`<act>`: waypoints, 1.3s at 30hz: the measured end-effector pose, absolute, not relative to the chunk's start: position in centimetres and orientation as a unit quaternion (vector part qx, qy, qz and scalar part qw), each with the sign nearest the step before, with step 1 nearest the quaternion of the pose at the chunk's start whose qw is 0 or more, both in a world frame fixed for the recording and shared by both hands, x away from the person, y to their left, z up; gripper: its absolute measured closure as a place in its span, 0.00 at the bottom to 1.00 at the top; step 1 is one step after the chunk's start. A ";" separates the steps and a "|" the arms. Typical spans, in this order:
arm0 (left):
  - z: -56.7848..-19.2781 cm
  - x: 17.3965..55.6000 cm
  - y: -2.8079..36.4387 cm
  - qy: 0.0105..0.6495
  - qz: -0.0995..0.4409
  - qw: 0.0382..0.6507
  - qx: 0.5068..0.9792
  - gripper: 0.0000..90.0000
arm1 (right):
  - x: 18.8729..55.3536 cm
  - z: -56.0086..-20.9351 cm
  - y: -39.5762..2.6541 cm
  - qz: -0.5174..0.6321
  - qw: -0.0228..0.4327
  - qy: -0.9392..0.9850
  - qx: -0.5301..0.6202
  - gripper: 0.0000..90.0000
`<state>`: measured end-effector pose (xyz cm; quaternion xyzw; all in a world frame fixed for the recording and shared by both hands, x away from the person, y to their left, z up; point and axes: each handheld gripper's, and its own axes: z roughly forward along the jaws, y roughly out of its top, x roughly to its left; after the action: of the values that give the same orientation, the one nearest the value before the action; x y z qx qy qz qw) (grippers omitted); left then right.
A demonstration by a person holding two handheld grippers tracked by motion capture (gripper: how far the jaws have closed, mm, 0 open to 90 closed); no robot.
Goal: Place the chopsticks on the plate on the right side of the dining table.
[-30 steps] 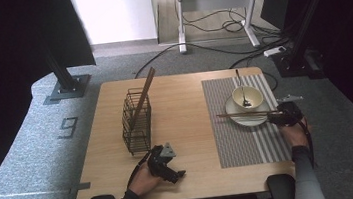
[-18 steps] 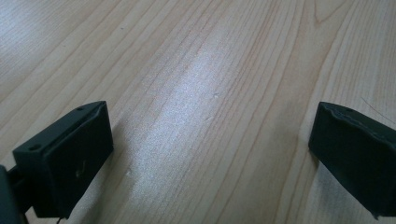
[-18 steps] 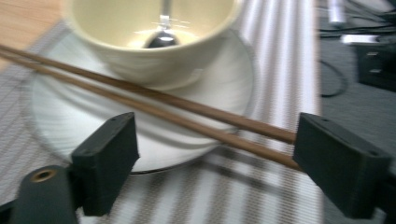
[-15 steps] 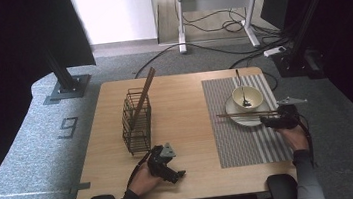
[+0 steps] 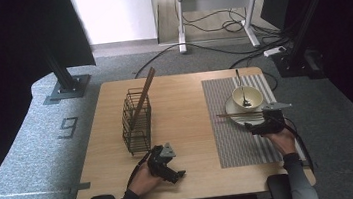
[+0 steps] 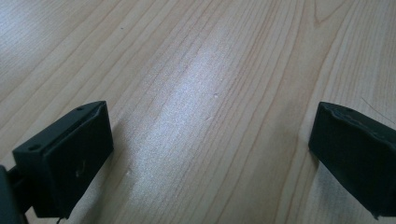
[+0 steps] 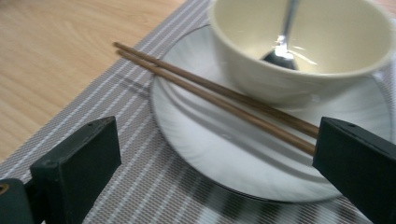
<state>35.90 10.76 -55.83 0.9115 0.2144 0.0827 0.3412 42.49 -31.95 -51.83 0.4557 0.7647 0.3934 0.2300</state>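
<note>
**Chopsticks down on the plate, my right jaws spread**

My right gripper (image 5: pixel 260 126) has just been opening and now stands wide, nothing pinched between its jaws. The chopsticks (image 7: pixel 219 99) lie side by side across the white plate (image 7: pixel 201 154), touching the near side of the cream bowl (image 7: pixel 299 51) (a spoon (image 7: pixel 282 44) rests inside it), their tips reaching out over the striped placemat (image 7: pixel 140 186). My left gripper (image 5: pixel 168 166) sits released on the bare wooden table (image 6: pixel 196 93), near the wire basket (image 5: pixel 136 121).
</note>
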 end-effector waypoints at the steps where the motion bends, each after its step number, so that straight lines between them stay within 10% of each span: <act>1: -55.8 35.9 10.8 0.214 0.083 0.341 0.911 0.00 | 42.5 -51.9 -31.6 0.395 0.227 0.767 0.451 0.00; 39: -55.9 35.9 10.7 0.214 0.082 0.342 0.911 0.00 | 44.1 -54.8 -27.0 0.379 0.206 0.802 0.413 0.00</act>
<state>35.92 10.72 -55.85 0.9113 0.2139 0.0824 0.3420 44.12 -27.02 -54.84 0.4127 0.8024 0.3785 0.2061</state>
